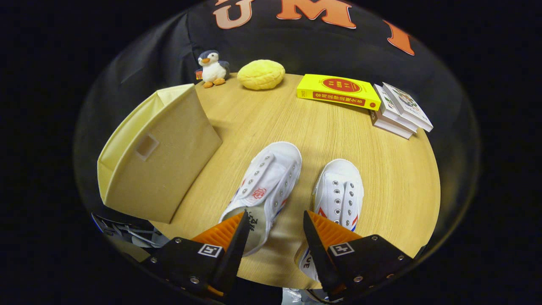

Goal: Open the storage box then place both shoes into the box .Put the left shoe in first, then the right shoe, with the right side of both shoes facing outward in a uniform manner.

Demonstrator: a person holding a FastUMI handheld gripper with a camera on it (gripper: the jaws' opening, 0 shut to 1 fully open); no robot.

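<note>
Pale wood-grain tabletop, rounded at its edge, stood against the booth's black cloth wall. On it two white canvas lace-up shoes with metal eyelets lay side by side, toes pointing away from the gripper: the left-hand shoe larger in view, the right-hand shoe just beside it. The gripper's fingers were spread wide and held nothing; one fingertip overlapped the heel of the left-hand shoe, the other the heel of the right-hand shoe, with bare table between them. Whether they touched the shoes could not be told. To the left of the shoes sat a beige fabric storage box, its top open. Beyond, at the table's far side, were a small plush penguin, a round yellow cushion, a yellow book and a stack of pale books.
</note>
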